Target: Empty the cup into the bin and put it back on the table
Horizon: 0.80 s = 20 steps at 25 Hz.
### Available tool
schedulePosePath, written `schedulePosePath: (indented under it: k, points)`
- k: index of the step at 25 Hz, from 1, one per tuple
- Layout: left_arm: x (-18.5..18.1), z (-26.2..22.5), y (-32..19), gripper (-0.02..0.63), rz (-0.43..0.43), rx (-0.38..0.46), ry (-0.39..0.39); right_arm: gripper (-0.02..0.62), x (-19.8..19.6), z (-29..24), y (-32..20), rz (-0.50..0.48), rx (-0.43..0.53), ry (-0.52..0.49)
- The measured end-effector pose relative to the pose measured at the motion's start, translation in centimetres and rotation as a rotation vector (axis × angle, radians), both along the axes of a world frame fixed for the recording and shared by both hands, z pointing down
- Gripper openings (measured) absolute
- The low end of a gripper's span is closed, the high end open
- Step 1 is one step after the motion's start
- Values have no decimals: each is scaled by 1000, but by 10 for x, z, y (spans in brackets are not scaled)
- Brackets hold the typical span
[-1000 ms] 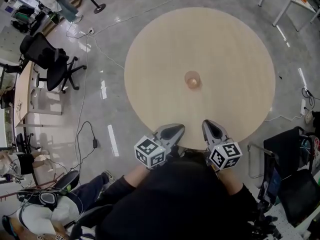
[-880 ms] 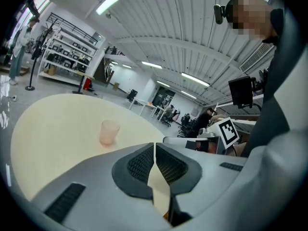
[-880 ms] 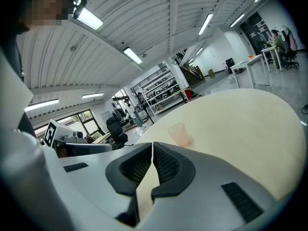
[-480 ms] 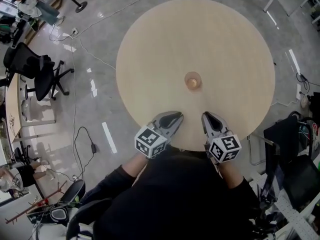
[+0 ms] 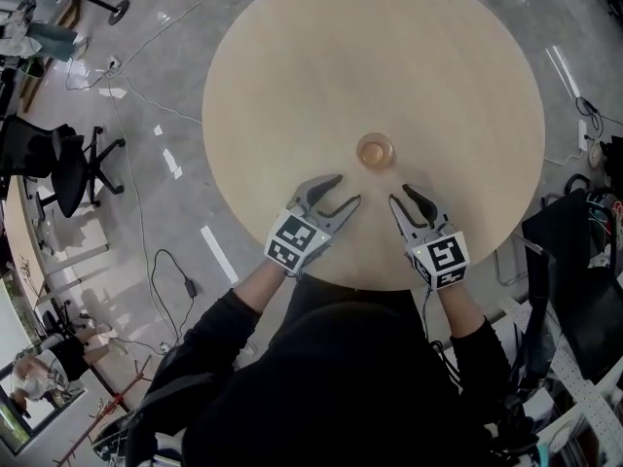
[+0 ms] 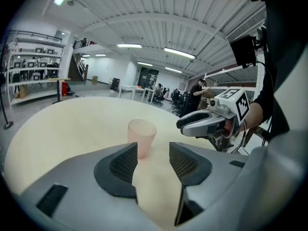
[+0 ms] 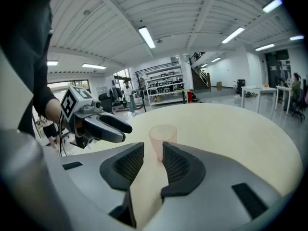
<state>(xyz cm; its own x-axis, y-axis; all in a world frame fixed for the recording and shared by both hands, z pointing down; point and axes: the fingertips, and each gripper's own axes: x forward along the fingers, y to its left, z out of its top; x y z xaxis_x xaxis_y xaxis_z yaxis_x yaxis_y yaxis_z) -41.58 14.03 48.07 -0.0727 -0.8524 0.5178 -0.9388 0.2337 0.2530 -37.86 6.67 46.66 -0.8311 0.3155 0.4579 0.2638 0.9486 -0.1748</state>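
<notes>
- Both grippers have come forward off the near edge and now sit over the table (image 5: 292,76), flanking the approach to the cup (image 5: 376,151)
- Left gripper (image 5: 343,191): jaws have just been opening and now stand wide apart, with only bare tabletop between the pads; the cup is ahead of the tips, slightly off to one side
- Right gripper (image 5: 400,195): jaws have just been opening too, with a narrower gap and nothing in it; the cup lines up with that gap, still beyond the tips
- Cup stands upright near the table centre, untouched, near both grippers; contents too small to tell
- Read: pre-grasp reach, nothing emptied yet
- Right looks better aligned, but its gap may need more width for the cup
- Bin in no view, so the dump location is unknown from here
</notes>
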Motion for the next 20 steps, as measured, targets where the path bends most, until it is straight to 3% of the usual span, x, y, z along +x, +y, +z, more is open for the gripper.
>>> schedulePosePath:
  k: [3, 6, 12, 20]
  points:
    - [-17, 17, -10, 206, 83, -51, -78, 123, -15, 17, -7, -66, 95, 6]
    - [-31, 34, -18, 213, 179, -92, -134, 182, -28, 38, -11, -128, 129, 40]
    - [-40, 60, -33, 252, 300, -135, -147, 235, -52, 63, -11, -231, 165, 59]
    - [-33, 78, -60, 255, 439, -183, -191, 236, -55, 83, -17, -338, 198, 85]
